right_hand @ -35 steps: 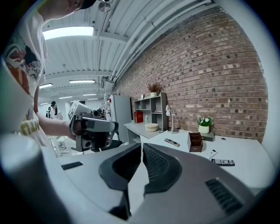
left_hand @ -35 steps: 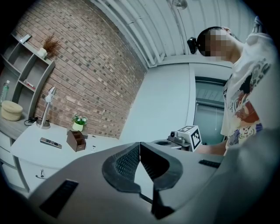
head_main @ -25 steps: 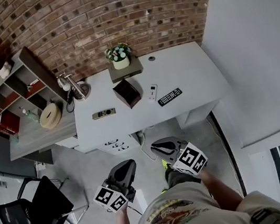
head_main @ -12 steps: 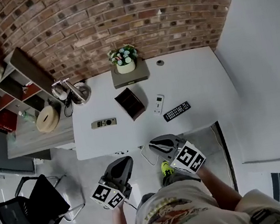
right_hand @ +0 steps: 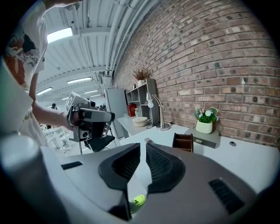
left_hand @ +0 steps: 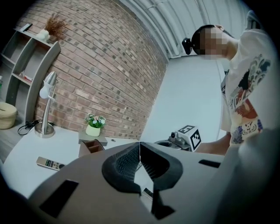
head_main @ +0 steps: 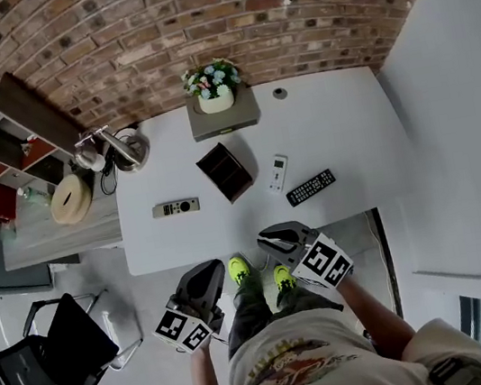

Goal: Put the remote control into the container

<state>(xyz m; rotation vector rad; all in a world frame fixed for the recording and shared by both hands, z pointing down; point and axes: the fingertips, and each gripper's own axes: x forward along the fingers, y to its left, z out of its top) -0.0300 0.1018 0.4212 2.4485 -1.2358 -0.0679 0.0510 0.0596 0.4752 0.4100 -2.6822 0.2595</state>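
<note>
Fingers of left gripper (left_hand: pixel 139 146) and right gripper (right_hand: pixel 143 151) sit closed, nothing held, both short of the worktop (head_main: pixel 348 123) edge. Black remote control (head_main: pixel 311 187) lies on the worktop beside a white remote (head_main: pixel 279 172), right of the brown container (head_main: pixel 225 171), both outside it.

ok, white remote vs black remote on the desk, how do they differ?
Size: the black remote looks longer and wider than the white remote. Pose: the white remote points roughly at the brick wall; the black remote lies more across the table. Place: the white remote is nearer the brown container, the black remote nearer the table's front edge. Both lie flat on the table, right of the container.
</note>
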